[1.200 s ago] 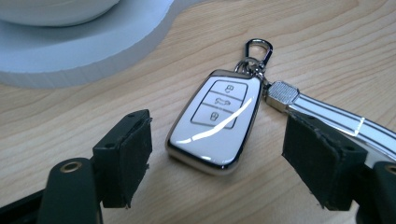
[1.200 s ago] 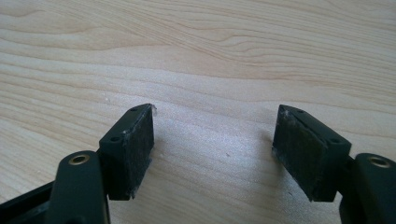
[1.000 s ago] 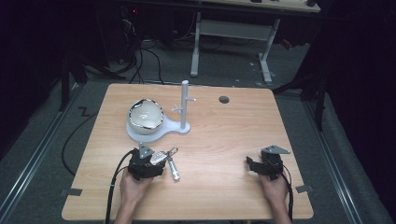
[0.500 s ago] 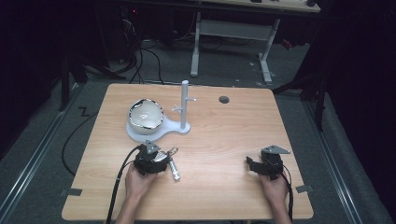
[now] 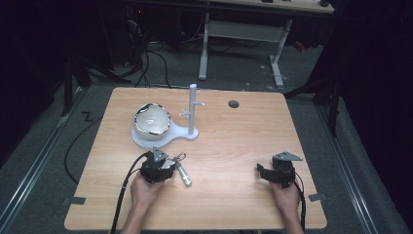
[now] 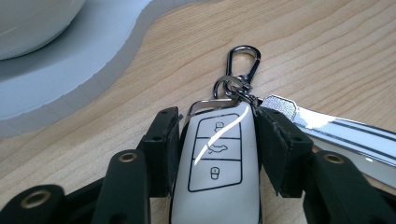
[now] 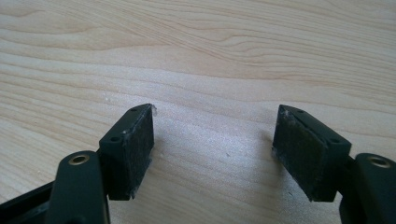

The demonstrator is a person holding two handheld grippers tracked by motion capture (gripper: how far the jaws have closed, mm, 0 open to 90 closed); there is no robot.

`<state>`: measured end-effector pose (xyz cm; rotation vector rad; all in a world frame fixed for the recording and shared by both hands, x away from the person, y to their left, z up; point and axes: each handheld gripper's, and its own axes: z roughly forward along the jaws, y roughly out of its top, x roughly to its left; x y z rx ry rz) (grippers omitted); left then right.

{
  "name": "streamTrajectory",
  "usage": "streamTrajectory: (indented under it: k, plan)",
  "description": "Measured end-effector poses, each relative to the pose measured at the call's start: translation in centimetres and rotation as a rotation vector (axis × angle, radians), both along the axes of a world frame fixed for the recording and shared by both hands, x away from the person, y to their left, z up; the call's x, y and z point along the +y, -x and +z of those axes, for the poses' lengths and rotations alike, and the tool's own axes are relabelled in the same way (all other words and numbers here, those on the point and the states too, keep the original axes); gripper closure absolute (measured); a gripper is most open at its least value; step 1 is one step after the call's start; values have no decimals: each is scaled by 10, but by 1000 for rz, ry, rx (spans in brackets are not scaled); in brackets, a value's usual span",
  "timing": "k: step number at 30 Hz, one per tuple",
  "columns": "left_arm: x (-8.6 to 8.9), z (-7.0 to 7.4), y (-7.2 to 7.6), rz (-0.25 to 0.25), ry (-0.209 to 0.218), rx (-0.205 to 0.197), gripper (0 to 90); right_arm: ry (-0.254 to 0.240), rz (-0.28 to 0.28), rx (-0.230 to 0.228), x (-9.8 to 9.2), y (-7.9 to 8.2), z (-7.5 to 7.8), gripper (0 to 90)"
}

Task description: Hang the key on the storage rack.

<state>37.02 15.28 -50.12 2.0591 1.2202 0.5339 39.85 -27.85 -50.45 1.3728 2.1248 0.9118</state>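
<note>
Closing since the earlier frame, the left gripper (image 6: 215,154) had its jaws clamped on the fob (image 6: 215,163), lying on the worktop (image 5: 234,141) just before the stand (image 5: 193,109), likely for hanging, while the right gripper (image 7: 212,154) rested with jaws apart.

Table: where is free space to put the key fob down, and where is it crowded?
Free: the bare wood between the left gripper and right gripper, and the far right part around the hole. Crowded: far left, where the bowl sits on the white stand, just beyond the key fob.
</note>
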Motion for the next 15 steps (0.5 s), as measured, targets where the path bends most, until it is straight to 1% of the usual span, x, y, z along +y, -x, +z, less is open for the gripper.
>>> streamTrajectory:
  k: [3,6,7,8,9,10,11,12,13,14,15]
  plan:
    - [0,1,1,0,-12,-5,512,0,0,0,0,0,0,292]
    - [1,2,2,5,-11,-10,515,0,0,0,0,0,0,292]
    - [2,5,3,7,8,-22,515,0,0,0,0,0,0,291]
    - [2,5,3,7,8,-22,516,0,0,0,0,0,0,291]
    - [4,10,5,11,30,-35,516,0,1,0,0,0,0,292]
    - [4,10,5,11,30,-35,516,0,1,0,0,0,0,291]
    - [5,13,6,10,41,-41,516,0,1,0,0,0,0,291]
    - [8,20,8,7,70,-58,516,0,1,0,0,0,0,292]
    - [8,20,8,7,70,-58,517,0,1,0,0,0,0,291]
    - [11,26,10,10,93,-68,517,-1,1,0,0,0,0,291]
    - [11,26,10,10,93,-68,516,-1,2,0,0,0,0,291]
